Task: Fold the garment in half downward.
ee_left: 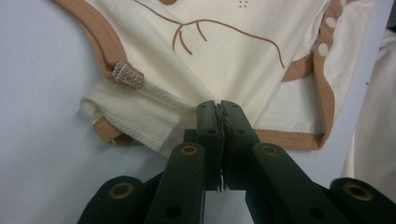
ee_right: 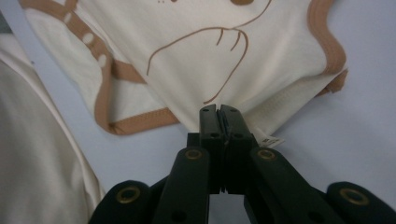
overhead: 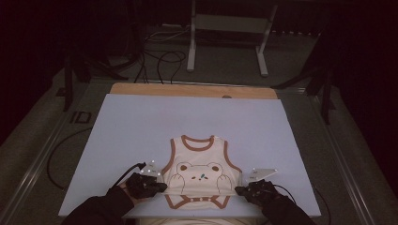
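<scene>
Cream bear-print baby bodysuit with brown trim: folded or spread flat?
Mostly spread: the bodysuit lies front-up, but its lower side corners are bunched where both jaws pinch.

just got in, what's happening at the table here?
A person is working a cream baby bodysuit with brown trim and a bear print, which lies flat on the light blue board. The left gripper is shut on the fabric at one side edge, near the lower part of the garment, and the right gripper is shut on the opposite side edge. Both hands sit at the near edge of the board. It looks like a fold or a lift is being set up.
</scene>
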Motion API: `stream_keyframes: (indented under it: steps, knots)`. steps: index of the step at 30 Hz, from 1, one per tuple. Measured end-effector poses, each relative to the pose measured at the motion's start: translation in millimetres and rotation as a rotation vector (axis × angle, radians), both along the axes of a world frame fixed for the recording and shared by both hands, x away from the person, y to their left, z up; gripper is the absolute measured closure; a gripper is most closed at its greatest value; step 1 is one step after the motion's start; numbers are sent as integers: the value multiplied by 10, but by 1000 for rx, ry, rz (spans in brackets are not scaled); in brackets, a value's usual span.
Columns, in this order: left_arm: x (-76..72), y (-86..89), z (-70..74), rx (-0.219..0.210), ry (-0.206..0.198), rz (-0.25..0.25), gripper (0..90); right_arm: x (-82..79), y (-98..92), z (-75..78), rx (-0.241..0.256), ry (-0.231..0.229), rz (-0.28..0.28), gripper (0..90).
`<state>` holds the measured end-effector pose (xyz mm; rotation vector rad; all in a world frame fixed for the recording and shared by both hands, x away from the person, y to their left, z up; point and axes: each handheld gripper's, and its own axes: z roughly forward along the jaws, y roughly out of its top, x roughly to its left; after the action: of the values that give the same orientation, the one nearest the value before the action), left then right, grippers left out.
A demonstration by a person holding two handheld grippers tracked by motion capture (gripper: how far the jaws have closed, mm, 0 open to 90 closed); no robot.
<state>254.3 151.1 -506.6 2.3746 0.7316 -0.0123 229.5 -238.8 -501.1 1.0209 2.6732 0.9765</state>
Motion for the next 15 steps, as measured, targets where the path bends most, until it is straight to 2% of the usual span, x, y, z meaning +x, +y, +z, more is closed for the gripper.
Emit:
stream_keyframes:
  steps: [5, 12, 13, 15]
  knots:
    - [-22, -9, 1, 10, -13, -13, 831, 8, 15, -53, -18, 6, 11, 888]
    - [-37, -21, 4, 14, -18, -26, 760, 8, 13, -60, -13, 8, 7, 879]
    - [-39, -24, 7, 15, -16, -27, 756, 8, 12, -59, -11, 9, 9, 864]
    - [-43, -31, 13, 19, -15, -33, 733, 6, 11, -56, 2, 8, 18, 765]
